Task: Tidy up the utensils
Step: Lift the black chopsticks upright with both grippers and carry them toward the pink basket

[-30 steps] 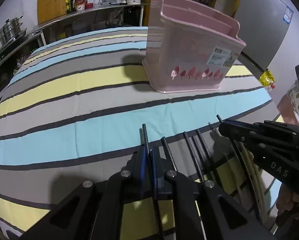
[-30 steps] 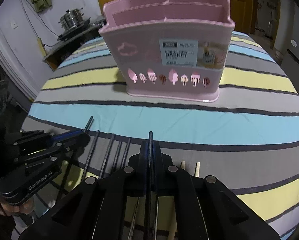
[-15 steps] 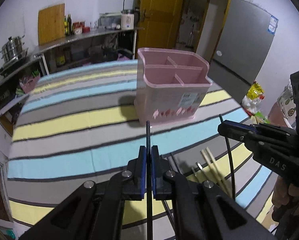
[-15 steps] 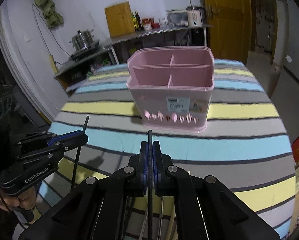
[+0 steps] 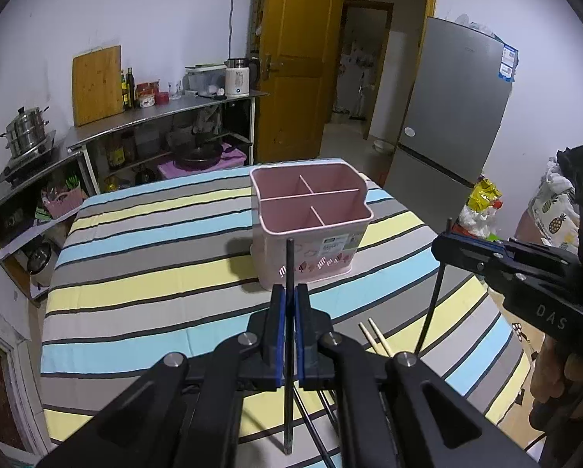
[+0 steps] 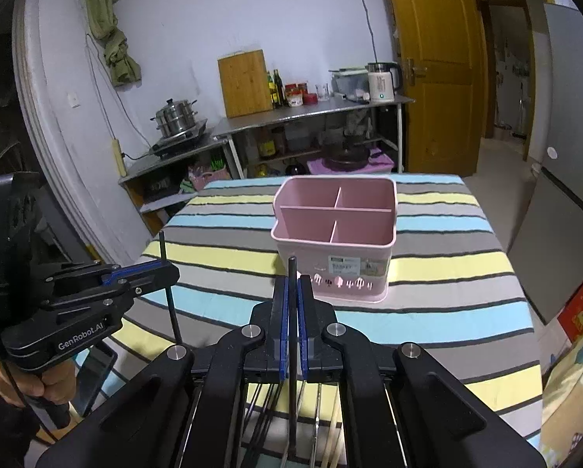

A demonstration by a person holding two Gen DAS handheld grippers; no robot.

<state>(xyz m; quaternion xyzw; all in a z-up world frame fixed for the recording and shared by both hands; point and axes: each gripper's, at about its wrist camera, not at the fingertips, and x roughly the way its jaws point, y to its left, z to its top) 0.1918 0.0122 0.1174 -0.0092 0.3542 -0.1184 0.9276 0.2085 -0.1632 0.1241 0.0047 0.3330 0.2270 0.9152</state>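
Chopsticks were the held things: the left hand-held gripper point(image 5: 287, 314) was clamped on a black chopstick point(image 5: 289, 273) that stood nearly upright between its blue pads, tip rising above them, and the right hand-held gripper point(image 6: 292, 312) was pinched on a second black chopstick point(image 6: 292, 292) in the same upright way. Both were raised above the near end of the desk point(image 5: 143, 269), which was covered in a striped cloth of blue, yellow and grey. The pink utensil basket point(image 5: 311, 226) stood toward the far middle of the desk, apart from both grippers, its four compartments open upward; its far side sat near the desk's far edge. A broad bare stretch of cloth lay to the left of the basket, running out to the desk's left edge, with a narrower strip on its right. A pair of pale wooden chopsticks point(image 5: 375, 337) lay on the cloth near the front, between the two grippers in the left wrist view. More dark and pale sticks point(image 6: 322, 421) lay under the right gripper at the near edge, partly hidden by its body.
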